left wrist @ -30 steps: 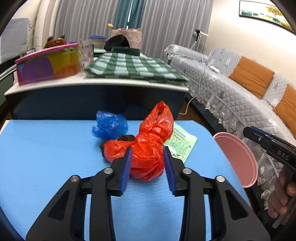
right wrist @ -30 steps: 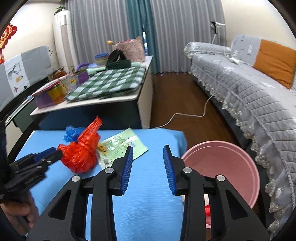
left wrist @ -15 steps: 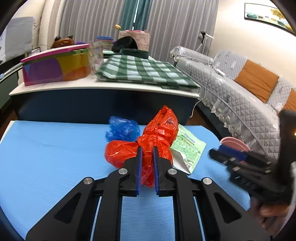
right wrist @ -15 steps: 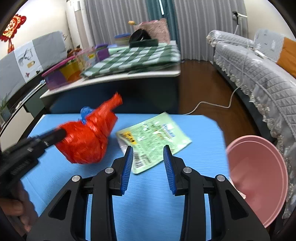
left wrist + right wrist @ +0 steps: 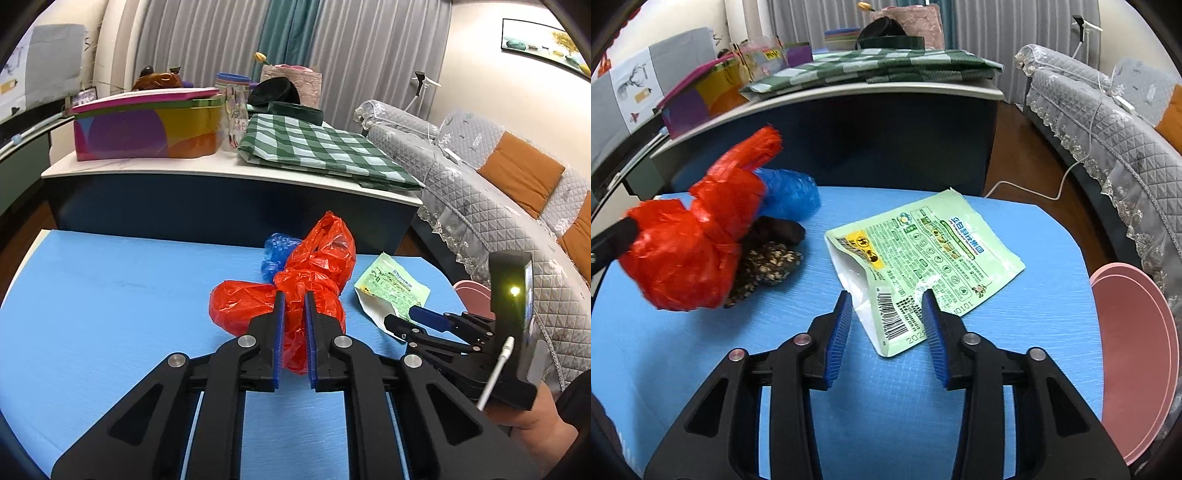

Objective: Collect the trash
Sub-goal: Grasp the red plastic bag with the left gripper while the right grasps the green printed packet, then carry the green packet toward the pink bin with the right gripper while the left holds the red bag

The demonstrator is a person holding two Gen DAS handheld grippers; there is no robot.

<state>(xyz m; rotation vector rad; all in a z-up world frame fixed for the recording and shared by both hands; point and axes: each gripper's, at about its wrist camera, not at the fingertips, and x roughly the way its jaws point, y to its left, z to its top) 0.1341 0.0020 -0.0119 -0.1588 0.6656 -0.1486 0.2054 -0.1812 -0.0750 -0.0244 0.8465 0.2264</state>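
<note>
The left gripper (image 5: 294,295) squeezes the red bag (image 5: 314,266); the right gripper (image 5: 886,299) is wide open, empty; the green packet (image 5: 923,254) lies just ahead, its corner between the fingers.

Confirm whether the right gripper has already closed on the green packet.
No: the right gripper is open, its fingers either side of the green packet's near corner.
</note>
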